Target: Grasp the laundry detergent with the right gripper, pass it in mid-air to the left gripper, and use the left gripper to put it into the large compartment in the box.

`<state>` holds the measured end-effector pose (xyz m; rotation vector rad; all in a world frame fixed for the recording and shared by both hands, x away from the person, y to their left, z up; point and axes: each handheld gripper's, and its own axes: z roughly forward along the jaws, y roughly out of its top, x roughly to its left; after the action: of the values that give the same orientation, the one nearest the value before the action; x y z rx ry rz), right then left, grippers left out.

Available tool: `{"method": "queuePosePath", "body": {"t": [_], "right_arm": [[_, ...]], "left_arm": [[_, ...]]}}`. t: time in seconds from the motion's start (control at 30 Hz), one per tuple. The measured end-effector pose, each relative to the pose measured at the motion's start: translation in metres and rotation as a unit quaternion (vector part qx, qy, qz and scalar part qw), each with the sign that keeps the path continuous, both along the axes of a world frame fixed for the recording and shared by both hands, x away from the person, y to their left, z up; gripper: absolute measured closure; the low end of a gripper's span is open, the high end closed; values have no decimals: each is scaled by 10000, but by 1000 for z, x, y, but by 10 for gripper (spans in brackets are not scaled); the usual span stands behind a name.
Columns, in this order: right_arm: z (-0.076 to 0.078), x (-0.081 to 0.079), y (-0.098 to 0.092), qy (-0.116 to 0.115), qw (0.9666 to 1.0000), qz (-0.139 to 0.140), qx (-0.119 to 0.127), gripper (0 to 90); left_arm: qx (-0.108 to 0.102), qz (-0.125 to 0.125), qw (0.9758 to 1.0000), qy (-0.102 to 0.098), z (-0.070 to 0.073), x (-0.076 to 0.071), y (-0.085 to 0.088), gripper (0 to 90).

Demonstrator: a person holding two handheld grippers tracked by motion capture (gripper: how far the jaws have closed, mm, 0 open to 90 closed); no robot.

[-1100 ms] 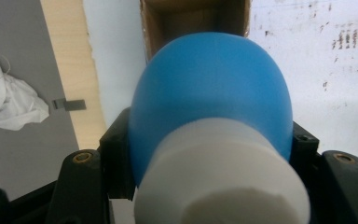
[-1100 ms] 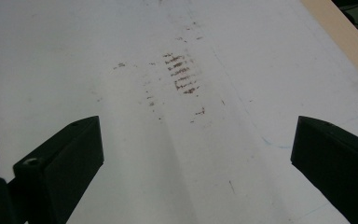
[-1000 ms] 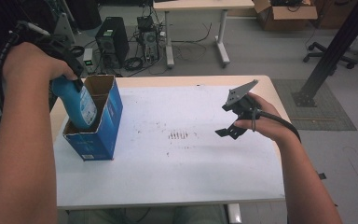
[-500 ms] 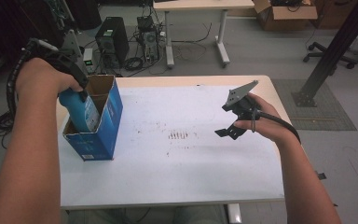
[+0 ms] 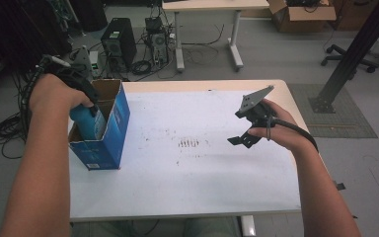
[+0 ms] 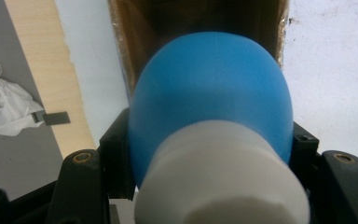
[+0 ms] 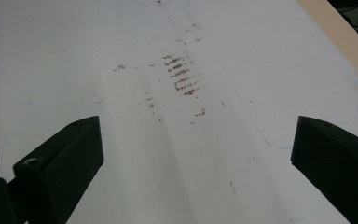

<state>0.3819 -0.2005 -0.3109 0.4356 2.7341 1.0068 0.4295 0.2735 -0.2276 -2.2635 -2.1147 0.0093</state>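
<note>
A blue bottle [image 5: 85, 122] with a white cap [image 6: 219, 182] sits partly down inside an open blue cardboard box [image 5: 109, 144] at the table's left edge. My left gripper [image 5: 86, 106] is shut on the bottle, whose black fingers [image 6: 116, 140] press its blue shoulder on both sides. In the left gripper view the bottle [image 6: 209, 88] points into the box's brown inside [image 6: 191, 18]. My right gripper [image 5: 242, 129] hovers over the right part of the white table [image 5: 187, 182], held in a hand. It is open [image 7: 196, 154] with nothing between its fingers.
Brown scuff marks [image 5: 188, 143] lie at the table's middle, also under the right gripper [image 7: 182, 74]. On the floor behind stand a computer tower [image 5: 118, 42], cables, a second table [image 5: 212, 6] and a cardboard box [image 5: 303, 10]. A black post [image 5: 355, 54] rises at the right.
My left hand has sunk, taking the blue bottle deeper into the box. The right hand and its gripper have stayed where they were.
</note>
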Motion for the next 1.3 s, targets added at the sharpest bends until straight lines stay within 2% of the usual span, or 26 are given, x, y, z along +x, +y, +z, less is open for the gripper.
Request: {"method": "queuePosePath", "body": {"t": [0.2,0.43,0.63,1.3], "right_arm": [[-1,-1,-1,5,10000,-9,6,24],[-3,0,-1,28,10000,7,0,24],[-5,1,-1,49,10000,21,-2,24],[-9,3,-3,105,9999,-14,-12,24]], "left_arm": [[81,-12,10000,5,-12,1,-2,380],[35,-21,10000,9,-23,3,-2,380],[82,-32,9999,60,-37,4,-2,380],[74,-85,9999,120,-58,10,-2,380]]}}
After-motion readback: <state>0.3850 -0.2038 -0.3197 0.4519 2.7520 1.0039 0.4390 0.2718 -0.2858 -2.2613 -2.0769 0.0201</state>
